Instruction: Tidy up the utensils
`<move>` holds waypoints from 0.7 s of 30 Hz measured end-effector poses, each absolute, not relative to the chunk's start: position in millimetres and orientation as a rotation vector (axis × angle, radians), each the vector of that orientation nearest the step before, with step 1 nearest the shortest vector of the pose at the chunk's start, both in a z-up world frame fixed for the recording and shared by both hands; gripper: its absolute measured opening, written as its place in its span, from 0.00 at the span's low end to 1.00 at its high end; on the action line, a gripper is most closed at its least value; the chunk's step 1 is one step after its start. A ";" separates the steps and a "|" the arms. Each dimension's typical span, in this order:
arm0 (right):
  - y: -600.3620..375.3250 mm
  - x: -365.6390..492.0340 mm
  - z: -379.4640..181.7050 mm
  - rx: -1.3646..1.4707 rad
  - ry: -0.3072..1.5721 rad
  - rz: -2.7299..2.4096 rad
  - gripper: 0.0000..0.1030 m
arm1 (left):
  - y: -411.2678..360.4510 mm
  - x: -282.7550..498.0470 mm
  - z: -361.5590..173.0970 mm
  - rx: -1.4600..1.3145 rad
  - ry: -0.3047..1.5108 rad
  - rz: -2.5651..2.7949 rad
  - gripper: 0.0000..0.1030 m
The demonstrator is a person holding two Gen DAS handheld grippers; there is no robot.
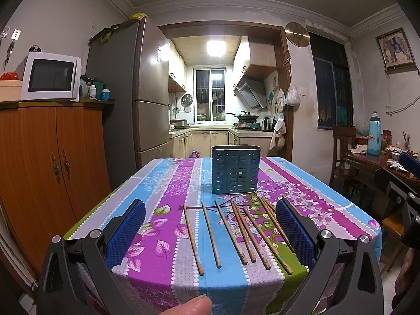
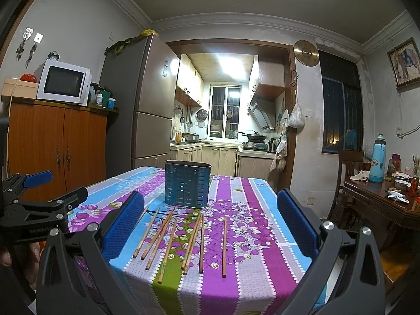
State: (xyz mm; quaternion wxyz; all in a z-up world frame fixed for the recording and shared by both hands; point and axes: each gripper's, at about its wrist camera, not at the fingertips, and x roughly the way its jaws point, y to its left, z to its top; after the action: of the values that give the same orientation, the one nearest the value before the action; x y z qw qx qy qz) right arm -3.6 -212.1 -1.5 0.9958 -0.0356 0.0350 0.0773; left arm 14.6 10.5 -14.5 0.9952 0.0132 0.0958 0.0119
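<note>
Wooden chopsticks (image 1: 237, 233) lie loose in a rough row on the near end of the table, tips pointing toward a blue slotted utensil holder (image 1: 235, 169) standing upright just behind them. Exact count is hard: several overlap on the right of the row, and one far stick is partly hidden behind a blue finger pad. The holder's inside is not visible. The left gripper (image 1: 210, 232) hovers over the near table edge, jaws spread wide, nothing between them. The right gripper (image 2: 211, 223) likewise, jaws spread, empty. The floral striped tablecloth (image 1: 162, 189) covers the table; its near corners are cut off by the gripper frames. A fingertip (image 1: 195, 305) intrudes at the bottom edge.
</note>
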 end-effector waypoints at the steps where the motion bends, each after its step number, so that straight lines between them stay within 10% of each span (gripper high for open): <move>1: -211.6 -3.4 -2.2 -0.072 0.071 0.155 0.95 | 11.0 14.4 -15.7 0.026 0.193 0.025 0.97; 21: -203.5 6.3 -6.5 -0.082 0.086 0.161 0.95 | 13.3 21.3 -17.4 0.030 0.216 0.028 0.97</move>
State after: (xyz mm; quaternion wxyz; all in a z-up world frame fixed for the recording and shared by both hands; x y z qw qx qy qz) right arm 6.3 -203.5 -6.5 0.9950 -0.0408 0.0428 0.0805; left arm 21.3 13.3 -17.4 0.9940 0.0147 0.1077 0.0142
